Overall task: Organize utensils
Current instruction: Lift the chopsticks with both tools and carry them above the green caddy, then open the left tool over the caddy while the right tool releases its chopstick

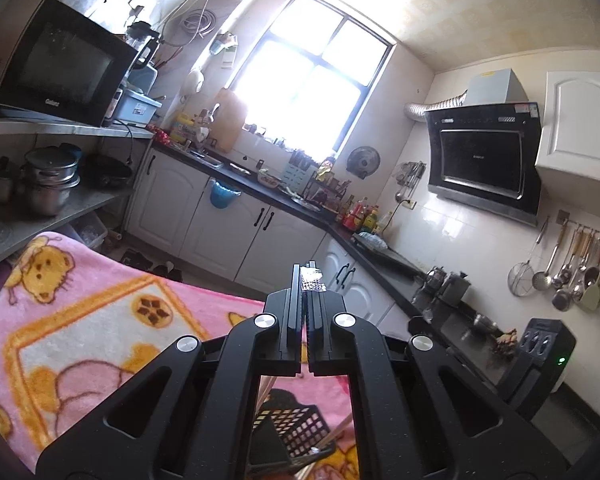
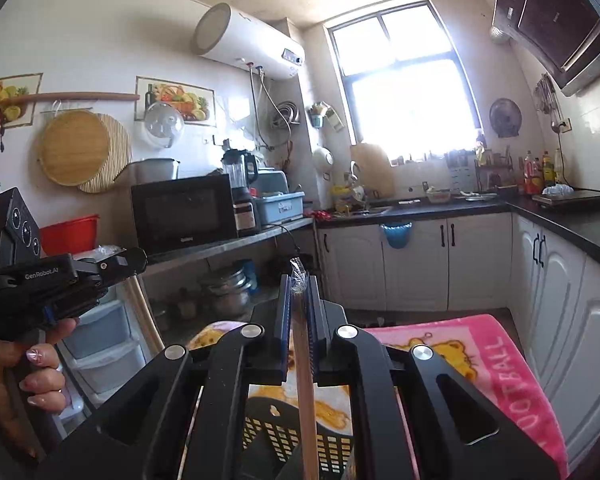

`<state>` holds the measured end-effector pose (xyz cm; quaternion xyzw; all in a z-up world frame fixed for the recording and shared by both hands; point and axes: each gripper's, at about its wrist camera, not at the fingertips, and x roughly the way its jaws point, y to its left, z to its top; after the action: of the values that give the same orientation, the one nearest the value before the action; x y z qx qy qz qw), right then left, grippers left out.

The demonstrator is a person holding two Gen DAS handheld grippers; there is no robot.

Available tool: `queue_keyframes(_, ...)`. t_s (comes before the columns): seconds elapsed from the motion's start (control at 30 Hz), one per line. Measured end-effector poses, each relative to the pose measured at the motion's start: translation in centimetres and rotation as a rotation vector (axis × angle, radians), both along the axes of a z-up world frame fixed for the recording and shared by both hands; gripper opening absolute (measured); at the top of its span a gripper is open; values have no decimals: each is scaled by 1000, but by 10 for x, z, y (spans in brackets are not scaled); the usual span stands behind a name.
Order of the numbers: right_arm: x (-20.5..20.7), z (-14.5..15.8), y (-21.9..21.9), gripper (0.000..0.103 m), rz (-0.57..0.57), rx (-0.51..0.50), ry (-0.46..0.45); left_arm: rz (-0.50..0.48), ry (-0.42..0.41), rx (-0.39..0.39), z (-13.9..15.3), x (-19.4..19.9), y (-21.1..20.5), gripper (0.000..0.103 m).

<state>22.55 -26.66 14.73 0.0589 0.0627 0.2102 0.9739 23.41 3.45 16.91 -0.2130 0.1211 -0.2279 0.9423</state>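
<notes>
In the right wrist view my right gripper (image 2: 299, 282) is shut on a pale wooden chopstick (image 2: 306, 392). The chopstick runs up between the jaws, and a bit of clear wrapper (image 2: 299, 274) sticks out past the tips. My left gripper (image 1: 306, 276) is shut on a crinkled scrap of clear plastic wrapper (image 1: 314, 282). A hand holds the left gripper (image 2: 138, 259) at the left of the right wrist view. Below both grippers a black perforated basket (image 1: 296, 428) (image 2: 268, 432) sits on a pink cartoon blanket (image 1: 80, 320), with stick ends showing at its rim.
A microwave (image 2: 184, 212) and a blender (image 2: 242, 192) stand on a shelf above pots (image 1: 50, 184). White cabinets under a dark counter (image 2: 572, 216) line the walls. Ladles and spoons (image 1: 568, 276) hang beside a range hood (image 1: 484, 160).
</notes>
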Motion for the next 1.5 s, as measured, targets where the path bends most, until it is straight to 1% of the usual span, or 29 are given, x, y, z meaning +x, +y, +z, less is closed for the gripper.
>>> queue_keyframes(0.37, -1, -19, -4, 8, -20, 3, 28, 6, 38, 27, -32, 12, -2, 0)
queue_keyframes(0.43, -1, -22, -5, 12, -24, 8, 45, 8, 52, 29, -37, 13, -1, 0)
queue_keyframes(0.5, -3, -25, -8, 24, -33, 15, 52, 10, 63, 32, -41, 13, 1, 0)
queue_keyframes(0.53, -4, -27, -10, 27, -36, 17, 55, 12, 68, 35, -43, 13, 1, 0)
queue_keyframes(0.63, -6, -31, -15, 32, -44, 25, 77, 15, 92, 43, -49, 12, 4, 1)
queue_keyframes(0.7, -9, -34, -18, 37, -49, 27, 90, 19, 107, 49, -51, 10, 7, 8)
queue_keyframes(0.77, -12, -37, -20, 42, -56, 29, 102, 27, 113, 57, -52, 6, 8, 28)
queue_keyframes(0.83, -15, -40, -22, 46, -61, 32, 118, 35, 115, 73, -53, -1, 10, 33)
queue_keyframes(0.97, -22, -49, -26, 51, -65, 30, 152, 51, 122, 107, -57, -13, 10, 56)
queue_keyframes(1.03, -26, -52, -27, 54, -69, 25, 167, 52, 124, 116, -58, -17, 10, 61)
queue_keyframes(1.07, -27, -54, -28, 55, -71, 24, 175, 53, 127, 121, -59, -20, 10, 66)
queue_keyframes(1.13, -31, -58, -30, 57, -70, 26, 191, 62, 134, 125, -62, -25, 12, 74)
queue_keyframes(1.27, -39, -65, -33, 61, -73, 20, 212, 70, 146, 125, -68, -34, 16, 85)
queue_keyframes(1.5, -51, -76, -37, 66, -71, 1, 239, 101, 188, 129, -82, -44, 29, 89)
